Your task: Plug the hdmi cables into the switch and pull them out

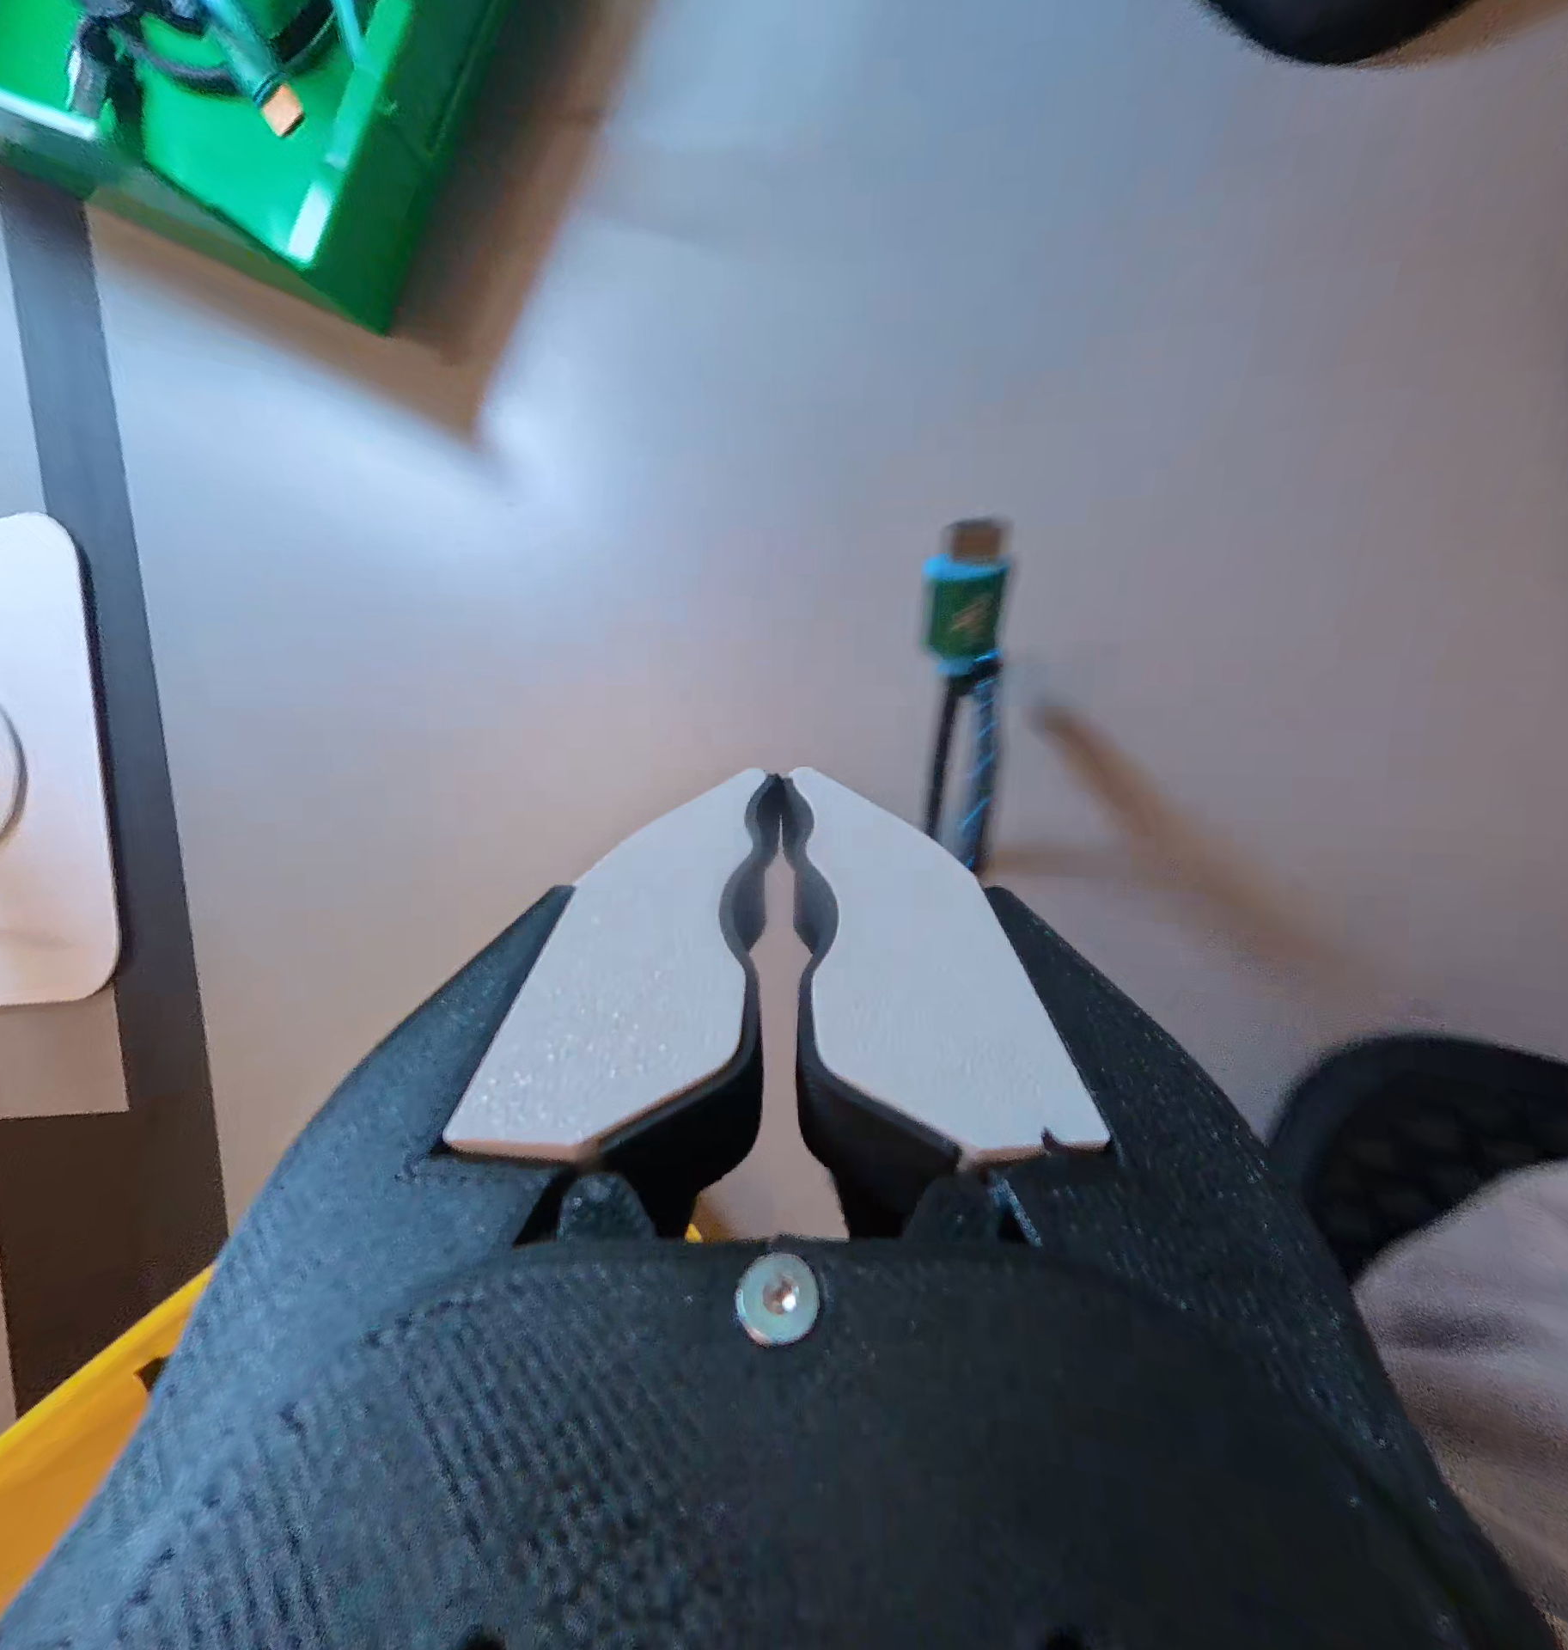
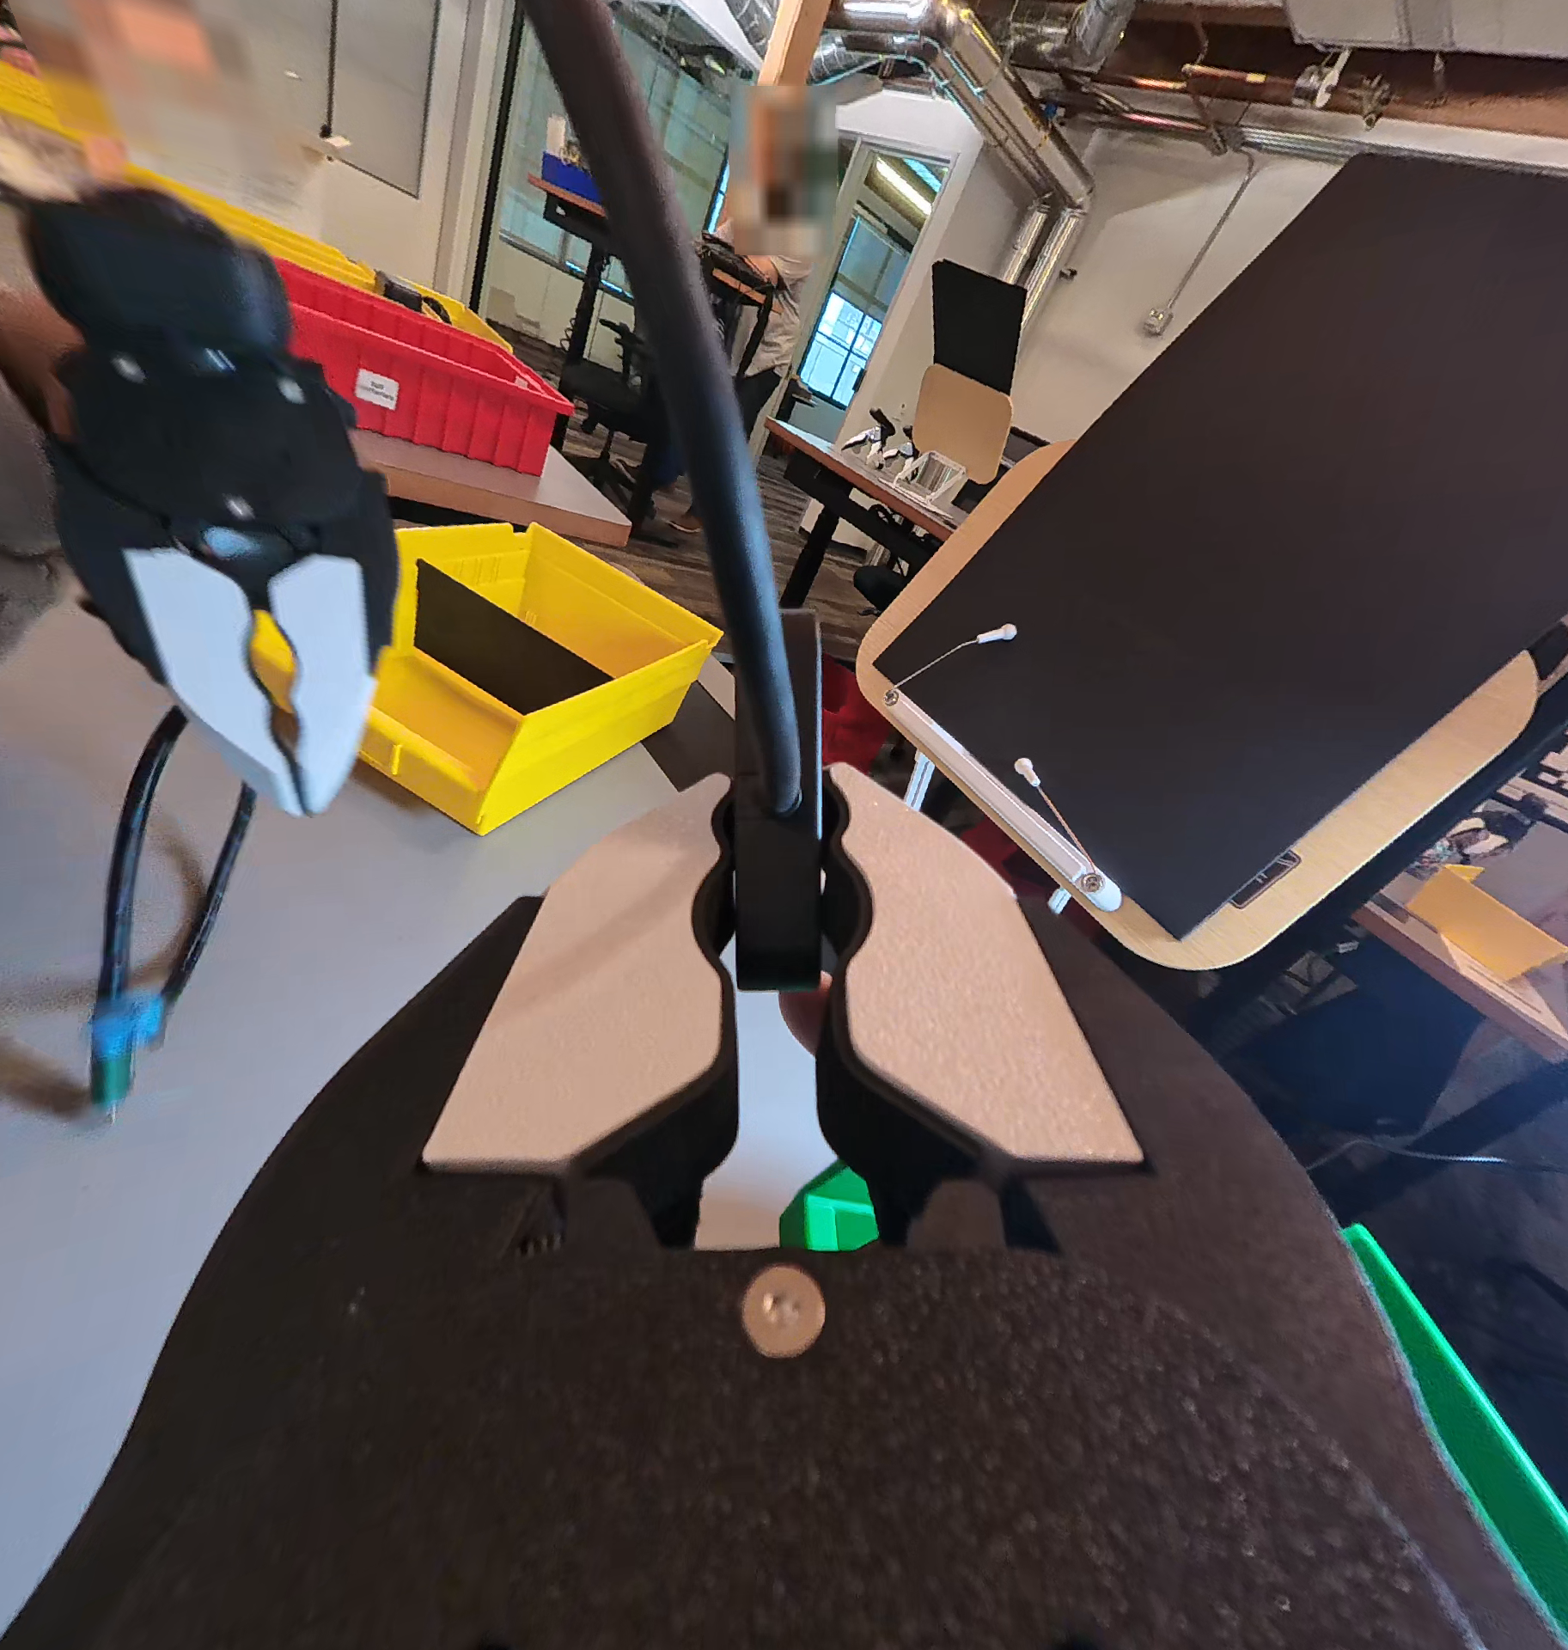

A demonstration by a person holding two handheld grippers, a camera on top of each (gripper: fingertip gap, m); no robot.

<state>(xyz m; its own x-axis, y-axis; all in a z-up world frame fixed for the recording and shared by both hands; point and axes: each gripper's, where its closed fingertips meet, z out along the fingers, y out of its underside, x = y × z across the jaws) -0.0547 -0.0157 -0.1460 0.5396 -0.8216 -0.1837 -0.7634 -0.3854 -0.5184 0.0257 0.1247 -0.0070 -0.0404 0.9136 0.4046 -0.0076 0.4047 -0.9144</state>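
My right gripper [image 2: 778, 786] is shut on a black HDMI plug [image 2: 775, 893], held upright between the fingers. Its thick black cable [image 2: 673, 312] arches up and away to the left. My left gripper [image 1: 780, 781] is shut and empty above the grey table [image 1: 851, 312]. It also shows in the right wrist view [image 2: 302, 795], pointing down. A green HDMI plug with a blue collar [image 1: 967, 607] lies on the table just ahead and right of the left gripper. It is also in the right wrist view [image 2: 119, 1045], and its braided cable [image 1: 963, 786] runs under the left gripper. No switch shows in either view.
A green bin [image 1: 316, 179] holding more cables sits far left of the left gripper; its rim shows by the right gripper [image 2: 1476, 1473]. An open yellow bin [image 2: 539, 670] and red bin [image 2: 423, 384] stand beyond. A tilted black panel [image 2: 1298, 536] is at the right. A white pad [image 1: 12, 759] lies left. Spacing between my two grippers at the tips: around 20 cm.
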